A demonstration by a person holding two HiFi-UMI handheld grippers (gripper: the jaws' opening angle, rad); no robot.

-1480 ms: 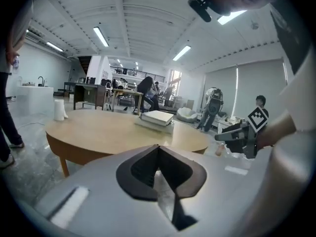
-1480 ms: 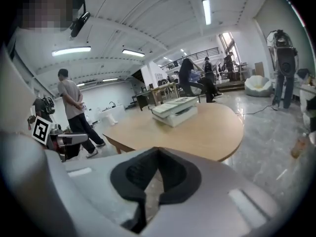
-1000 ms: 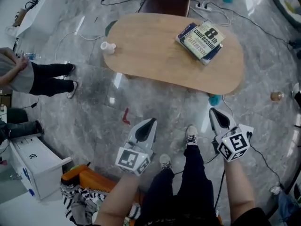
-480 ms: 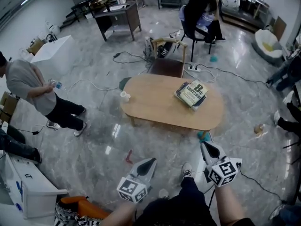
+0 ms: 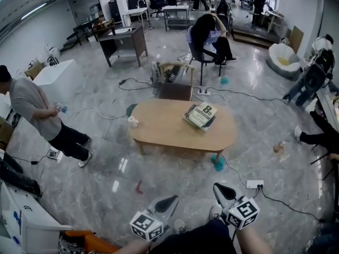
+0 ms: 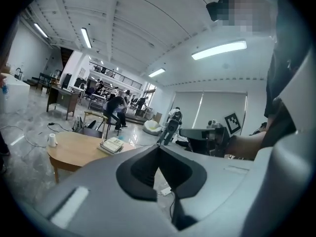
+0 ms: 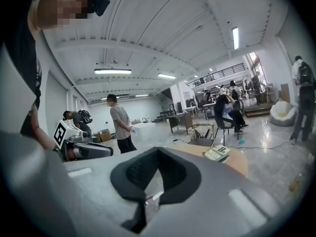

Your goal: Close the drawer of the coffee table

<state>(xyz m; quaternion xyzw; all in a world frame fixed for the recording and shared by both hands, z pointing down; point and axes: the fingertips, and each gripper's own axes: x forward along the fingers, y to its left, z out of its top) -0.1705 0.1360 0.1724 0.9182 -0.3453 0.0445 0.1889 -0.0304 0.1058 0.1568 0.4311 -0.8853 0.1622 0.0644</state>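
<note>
1. The left gripper [image 5: 170, 200] has its jaws pressed together with nothing between them. The arm holding it is cut off by the bottom edge of the head view.
2. The right gripper [image 5: 219, 189], at 3 o'clock of the left one, is likewise closed and empty, and its arm is also cut off below.
3. The coffee table [image 5: 159, 131] stands well apart at 12 o'clock of both grippers. Its drawer cannot be made out in any view.
4. A book [image 5: 200, 115] lies toward the table's 2 o'clock end and a white cup [image 5: 132, 121] stands at its 9 o'clock edge.
5. A chair [image 5: 175, 91] at the table's 12 o'clock side is partly hidden behind it.
6. A standing person [image 5: 32, 107] at 9 o'clock of the table holds something too small to tell.
</note>
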